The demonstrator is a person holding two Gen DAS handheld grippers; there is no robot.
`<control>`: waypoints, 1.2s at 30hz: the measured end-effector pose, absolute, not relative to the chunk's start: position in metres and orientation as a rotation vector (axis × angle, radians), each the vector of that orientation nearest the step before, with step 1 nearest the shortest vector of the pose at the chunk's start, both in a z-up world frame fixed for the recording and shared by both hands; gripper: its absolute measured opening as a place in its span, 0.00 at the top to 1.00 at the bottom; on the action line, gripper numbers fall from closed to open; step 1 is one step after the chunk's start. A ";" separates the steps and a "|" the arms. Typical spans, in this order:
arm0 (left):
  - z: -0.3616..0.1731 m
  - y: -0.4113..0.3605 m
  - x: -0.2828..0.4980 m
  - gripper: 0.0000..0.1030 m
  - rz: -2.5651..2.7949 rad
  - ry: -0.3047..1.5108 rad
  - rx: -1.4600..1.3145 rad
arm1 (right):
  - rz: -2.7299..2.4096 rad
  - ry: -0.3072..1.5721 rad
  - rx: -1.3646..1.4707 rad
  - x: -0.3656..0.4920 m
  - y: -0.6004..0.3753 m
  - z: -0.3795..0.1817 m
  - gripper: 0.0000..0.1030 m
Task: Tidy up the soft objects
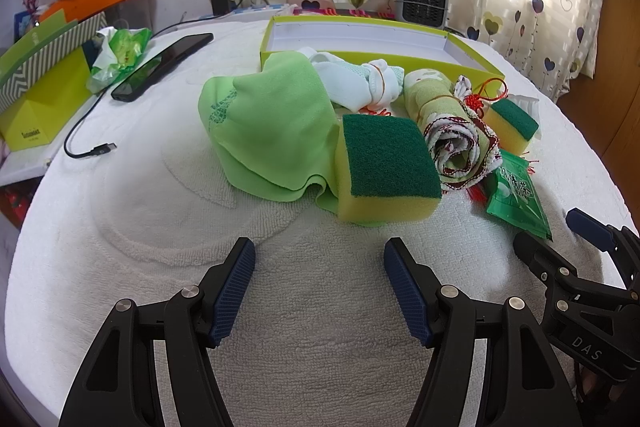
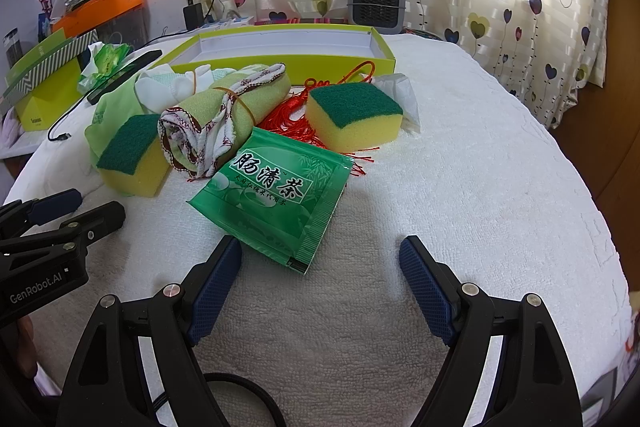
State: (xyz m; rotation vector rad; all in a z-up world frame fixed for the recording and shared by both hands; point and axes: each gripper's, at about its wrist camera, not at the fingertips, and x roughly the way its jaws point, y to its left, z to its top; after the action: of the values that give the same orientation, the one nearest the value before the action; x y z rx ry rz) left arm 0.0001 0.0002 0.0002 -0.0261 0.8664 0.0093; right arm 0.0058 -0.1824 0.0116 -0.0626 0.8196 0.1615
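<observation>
Evidently barely begun | green box point(image 1: 280, 39) upper centre seen empty | sponges point(image 1: 386, 167), cloths point(image 1: 272, 123) left piled | both hand-held grippers, left point(image 1: 320, 291) and right point(image 2: 320, 287), held wide open, empty

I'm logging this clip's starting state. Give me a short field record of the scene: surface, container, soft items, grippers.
surface: white towel covering the table
container: lime-green box, open, looks empty, behind the pile
soft items: two sponges, green cloth, rolled towel, white socks
other: green tea packet, red tassel
left gripper: open, empty, facing the near sponge
right gripper: open, empty, at the packet's near corner
</observation>
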 end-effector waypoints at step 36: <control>0.008 0.016 0.002 0.36 -0.104 0.891 -0.050 | 0.252 0.841 -0.007 0.007 -0.197 0.023 0.21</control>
State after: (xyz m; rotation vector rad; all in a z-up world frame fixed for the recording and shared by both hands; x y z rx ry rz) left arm 0.0019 0.0159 0.0077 -0.0497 0.8914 -0.1042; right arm 0.0071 -0.1975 0.0226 -0.0069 0.8413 0.2521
